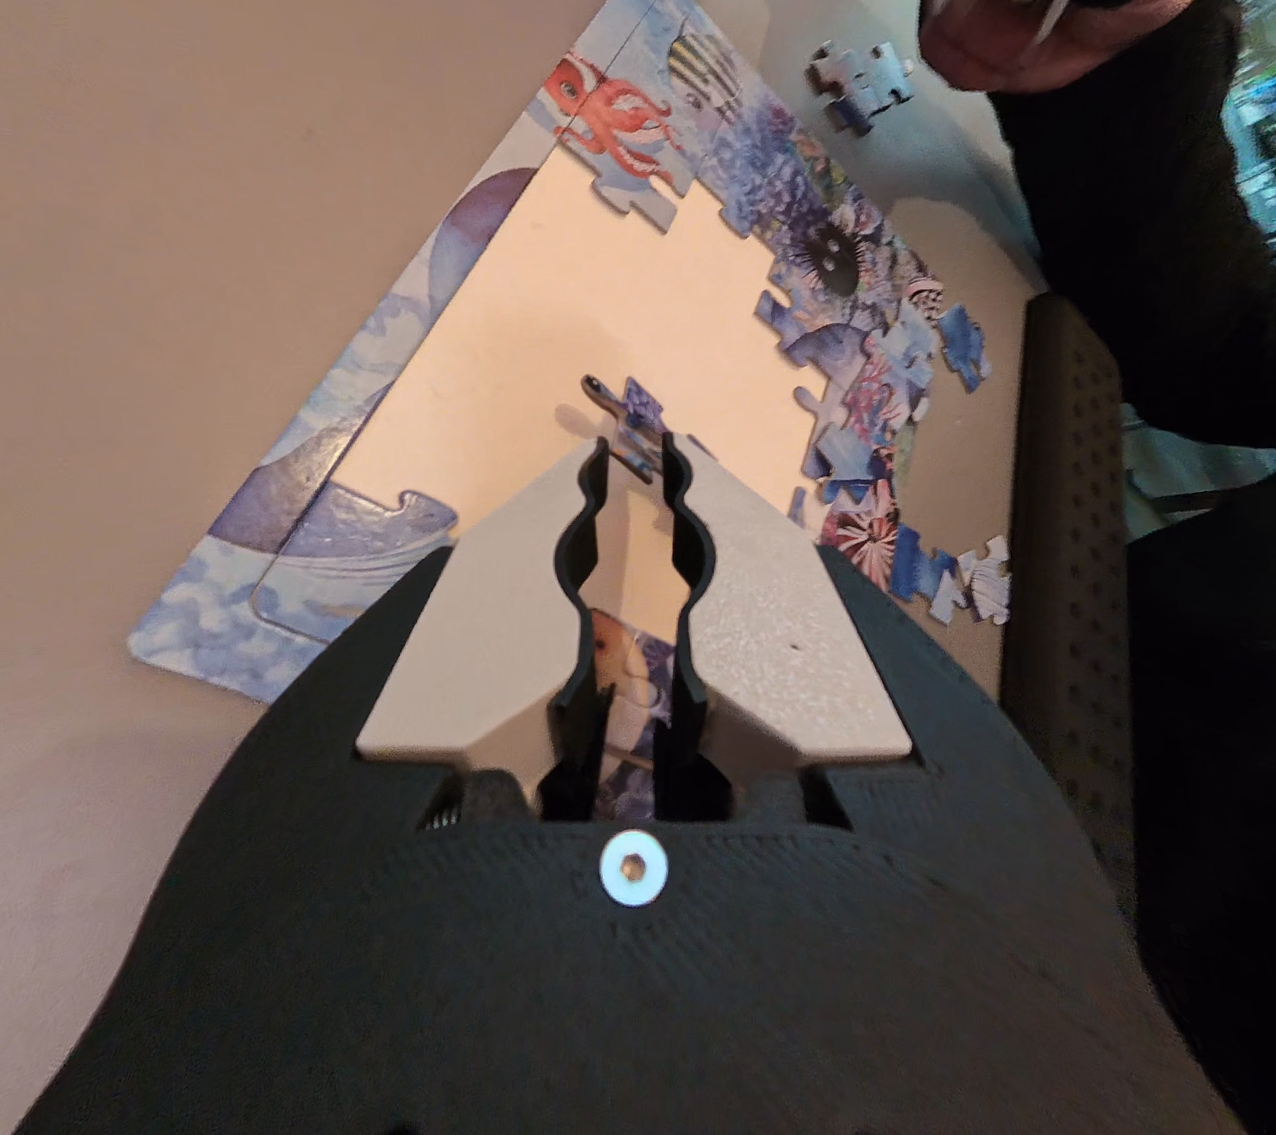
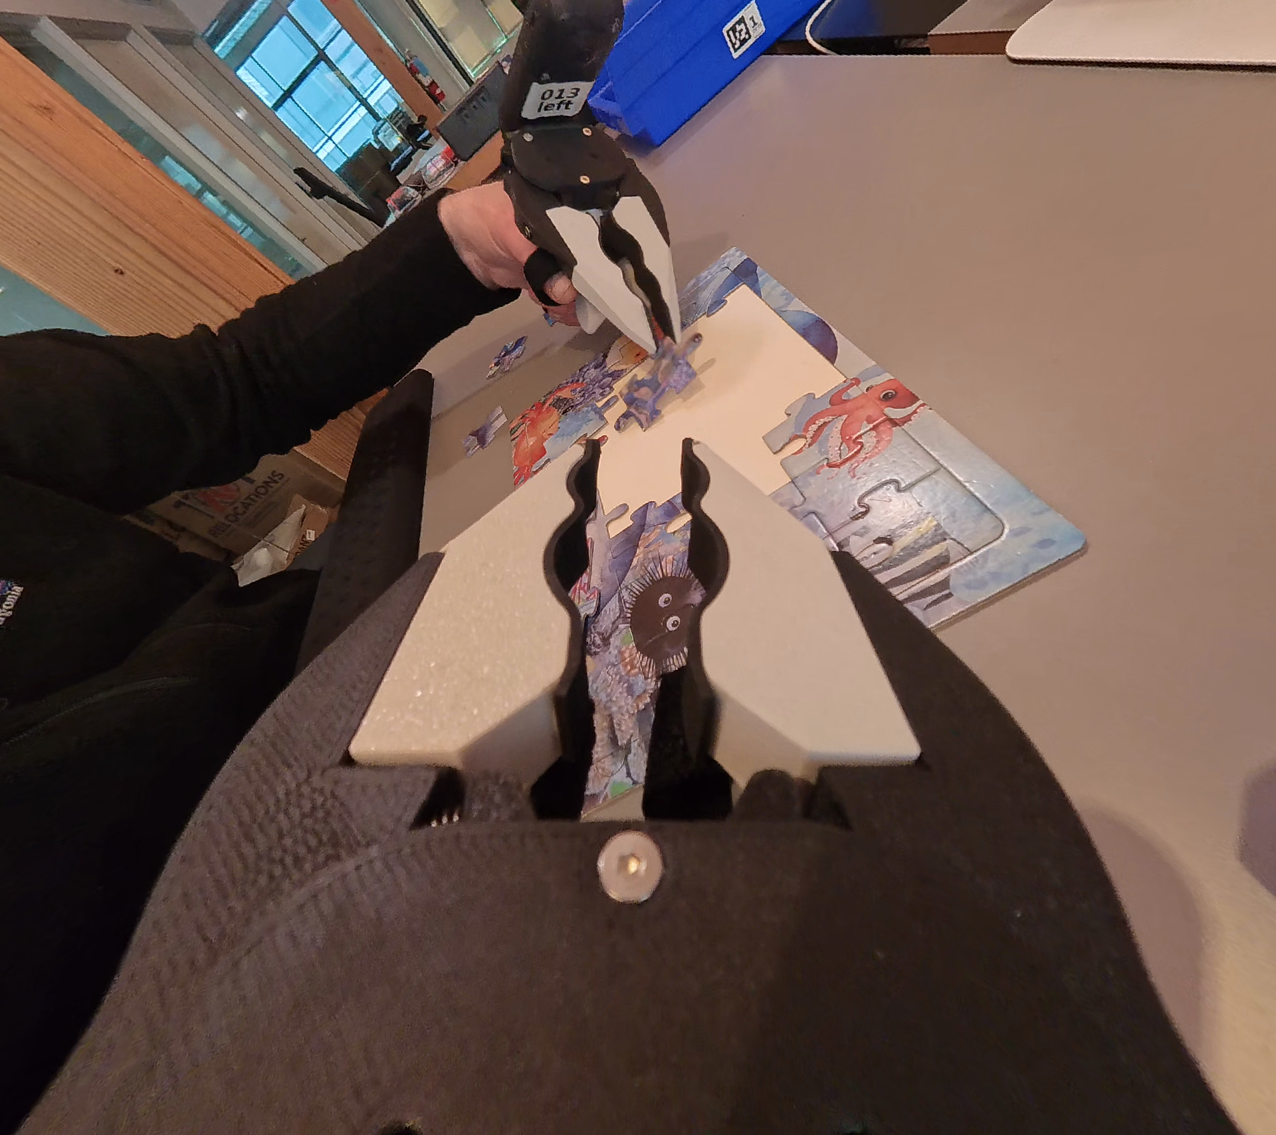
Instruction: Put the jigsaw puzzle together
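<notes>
The left claw is clamped on a puzzle piece above the tray. The right claw hangs slightly apart, empty, over the bench.

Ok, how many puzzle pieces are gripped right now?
1: a blue piece pinched in the tips of the left gripper, over the bare middle of the board. The right gripper is open and empty.
</notes>
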{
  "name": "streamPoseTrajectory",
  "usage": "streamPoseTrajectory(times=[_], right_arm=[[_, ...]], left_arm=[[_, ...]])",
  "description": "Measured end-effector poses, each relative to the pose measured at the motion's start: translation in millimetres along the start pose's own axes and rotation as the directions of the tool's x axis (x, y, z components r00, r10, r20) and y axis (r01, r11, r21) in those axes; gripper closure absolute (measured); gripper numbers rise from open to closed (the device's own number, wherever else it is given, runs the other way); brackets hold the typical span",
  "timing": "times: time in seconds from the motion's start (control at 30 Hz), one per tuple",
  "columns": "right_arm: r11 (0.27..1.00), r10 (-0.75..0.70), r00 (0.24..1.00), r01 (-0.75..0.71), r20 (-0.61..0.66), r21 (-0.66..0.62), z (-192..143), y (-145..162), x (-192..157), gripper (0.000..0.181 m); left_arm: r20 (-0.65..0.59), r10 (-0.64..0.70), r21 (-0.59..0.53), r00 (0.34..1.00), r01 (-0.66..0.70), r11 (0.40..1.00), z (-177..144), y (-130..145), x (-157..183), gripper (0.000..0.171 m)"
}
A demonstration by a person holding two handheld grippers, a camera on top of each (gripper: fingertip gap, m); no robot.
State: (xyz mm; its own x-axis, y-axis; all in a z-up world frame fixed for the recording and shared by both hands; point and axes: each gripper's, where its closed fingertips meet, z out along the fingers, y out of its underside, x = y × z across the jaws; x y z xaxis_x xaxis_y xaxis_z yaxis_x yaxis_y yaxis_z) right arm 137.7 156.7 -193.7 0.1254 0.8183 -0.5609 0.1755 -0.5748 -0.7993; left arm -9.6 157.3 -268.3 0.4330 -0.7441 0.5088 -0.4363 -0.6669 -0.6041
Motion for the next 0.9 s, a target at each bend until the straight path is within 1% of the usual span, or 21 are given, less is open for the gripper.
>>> streamPoseTrajectory(times=[0.03, 0.07, 0.13, 0.2, 0.27, 0.33, 0.4, 0.43, 0.47, 0.57, 0.6, 0.63, 0.77, 0.8, 0.87, 0.9], right_arm=[[1.000, 0.000, 1.000, 0.000, 0.001, 0.002, 0, 0, 0, 0.159], [1.000, 0.000, 1.000, 0.000, 0.002, 0.004, -1, -1, 0, 0.159], [1.000, -0.001, 1.000, 0.001, 0.005, 0.005, -1, -1, -2, 0.159], [1.000, -0.002, 1.000, 0.002, 0.005, 0.000, 0, -1, -2, 0.159], [1.000, 0.000, 1.000, 0.000, 0.005, -0.005, 1, 0, -1, 0.159], [1.000, 0.002, 1.000, -0.002, 0.006, -0.009, 2, 1, -1, 0.159], [1.000, -0.002, 1.000, 0.002, 0.008, -0.013, 3, 2, -3, 0.159], [1.000, -0.003, 1.000, 0.003, 0.008, -0.016, 4, 2, -3, 0.159], [1.000, -0.002, 1.000, 0.002, 0.007, -0.020, 5, 4, -2, 0.159], [1.000, 0.002, 1.000, -0.002, 0.006, -0.031, 7, 6, -1, 0.159], [0.999, 0.001, 1.000, -0.001, 0.005, -0.032, 7, 6, -1, 0.159], [1.000, 0.001, 1.000, -0.001, 0.006, -0.032, 7, 6, -1, 0.159], [1.000, 0.001, 1.000, -0.001, 0.007, -0.026, 6, 5, -2, 0.159], [1.000, 0.001, 1.000, -0.001, 0.008, -0.025, 6, 5, -2, 0.159], [1.000, 0.001, 1.000, 0.000, 0.009, -0.026, 7, 5, -2, 0.159], [1.000, 0.000, 1.000, 0.001, 0.010, -0.028, 7, 5, -2, 0.159]], left_arm=[[0.039, 0.018, -0.015, 0.999, -0.018, 1.000, -1, 3, -5, 0.150], [0.071, 0.030, -0.015, 0.997, -0.030, 0.999, -4, 4, -7, 0.136], [0.138, 0.055, -0.013, 0.989, -0.054, 0.998, -14, 6, -10, 0.120], [0.261, 0.103, -0.033, 0.960, -0.098, 0.995, -28, 11, -18, 0.103], [0.329, 0.129, -0.062, 0.936, -0.115, 0.991, -38, 24, -16, 0.092], [0.377, 0.144, -0.112, 0.915, -0.109, 0.988, -45, 44, -16, 0.083], [0.437, 0.169, -0.173, 0.884, -0.102, 0.980, -50, 64, -21, 0.082], [0.459, 0.182, -0.179, 0.869, -0.110, 0.978, -52, 69, -23, 0.081], [0.464, 0.176, -0.177, 0.868, -0.104, 0.979, -53, 72, -21, 0.079], [0.477, 0.182, -0.177, 0.860, -0.108, 0.978, -56, 77, -19, 0.087], [0.491, 0.192, -0.176, 0.850, -0.119, 0.977, -58, 77, -21, 0.085], [0.488, 0.203, -0.170, 0.849, -0.135, 0.976, -58, 76, -20, 0.093], [0.473, 0.208, -0.157, 0.856, -0.150, 0.976, -57, 79, -14, 0.106], [0.474, 0.211, -0.158, 0.855, -0.153, 0.976, -58, 80, -14, 0.108], [0.481, 0.227, -0.170, 0.847, -0.164, 0.972, -60, 80, -14, 0.112], [0.501, 0.238, -0.176, 0.832, -0.171, 0.969, -63, 79, -16, 0.116]])
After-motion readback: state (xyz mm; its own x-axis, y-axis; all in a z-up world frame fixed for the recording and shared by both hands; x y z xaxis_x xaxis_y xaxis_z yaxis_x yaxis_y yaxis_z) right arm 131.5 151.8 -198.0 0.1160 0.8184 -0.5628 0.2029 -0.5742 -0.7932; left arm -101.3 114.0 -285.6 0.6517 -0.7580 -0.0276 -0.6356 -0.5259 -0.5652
